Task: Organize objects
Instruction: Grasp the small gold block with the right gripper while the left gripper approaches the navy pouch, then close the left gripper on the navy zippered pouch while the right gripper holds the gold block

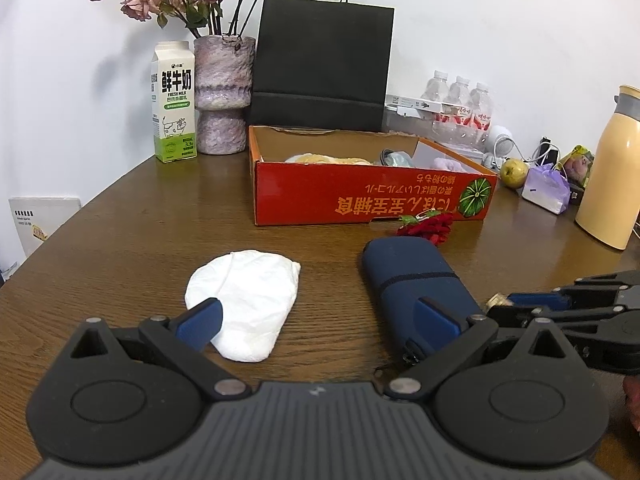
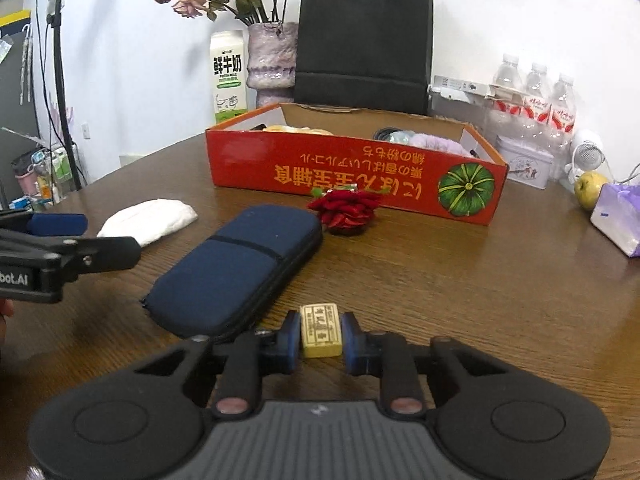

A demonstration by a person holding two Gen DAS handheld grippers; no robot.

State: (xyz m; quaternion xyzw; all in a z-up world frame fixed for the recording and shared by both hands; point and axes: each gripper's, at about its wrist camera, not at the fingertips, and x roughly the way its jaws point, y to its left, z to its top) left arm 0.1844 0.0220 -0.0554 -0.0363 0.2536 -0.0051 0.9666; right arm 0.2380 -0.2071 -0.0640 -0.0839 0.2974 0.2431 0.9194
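Clamped between the right gripper (image 2: 321, 338) pads, a small yellow block (image 2: 321, 336) is gripped on the surface — pickup step. Next, a lift toward the red box (image 2: 352, 176) at twelve o'clock is judged needed; the left gripper (image 1: 316, 320) is held open.

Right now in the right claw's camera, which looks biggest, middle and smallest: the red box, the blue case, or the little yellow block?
1. Red box, widest across the picture.
2. Blue case, though it lies nearer the camera, which flatters it.
3. Yellow block, smallest even though nearest, pinched in the right claw.
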